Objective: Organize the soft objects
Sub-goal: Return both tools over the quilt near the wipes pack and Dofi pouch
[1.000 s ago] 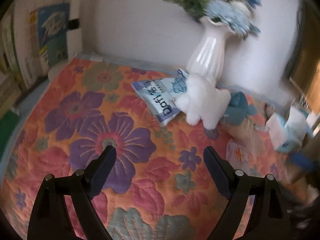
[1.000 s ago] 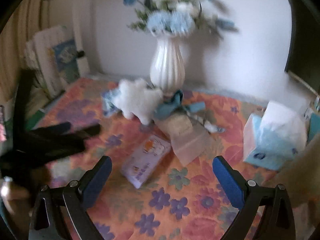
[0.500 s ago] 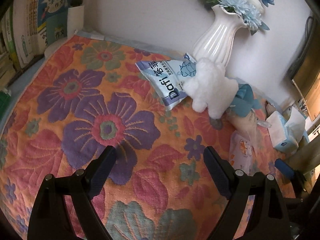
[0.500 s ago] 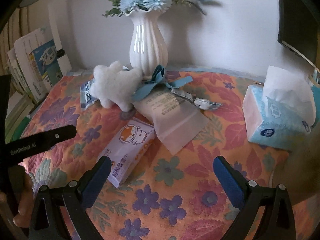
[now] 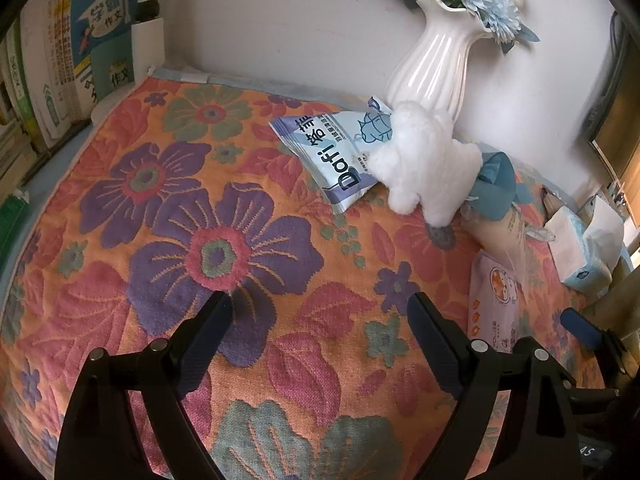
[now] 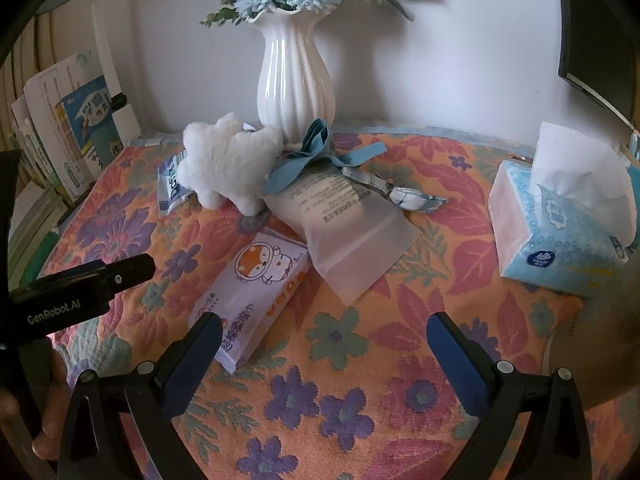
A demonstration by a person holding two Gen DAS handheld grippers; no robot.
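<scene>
Left gripper (image 5: 320, 312): jaws wide apart, holding nothing.
Right gripper (image 6: 324, 332): jaws wide apart, holding nothing.
Fluffy white plush toy (image 6: 230, 160): near the floral table's (image 6: 360, 360) back edge.

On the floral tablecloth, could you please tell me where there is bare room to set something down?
The widest free patch is the left half of the tablecloth, between the books and the Dafi packet. A smaller one lies in front of the tissue box. By the vase it is crowded: plush toy, frosted pouch, wipes pack.
</scene>
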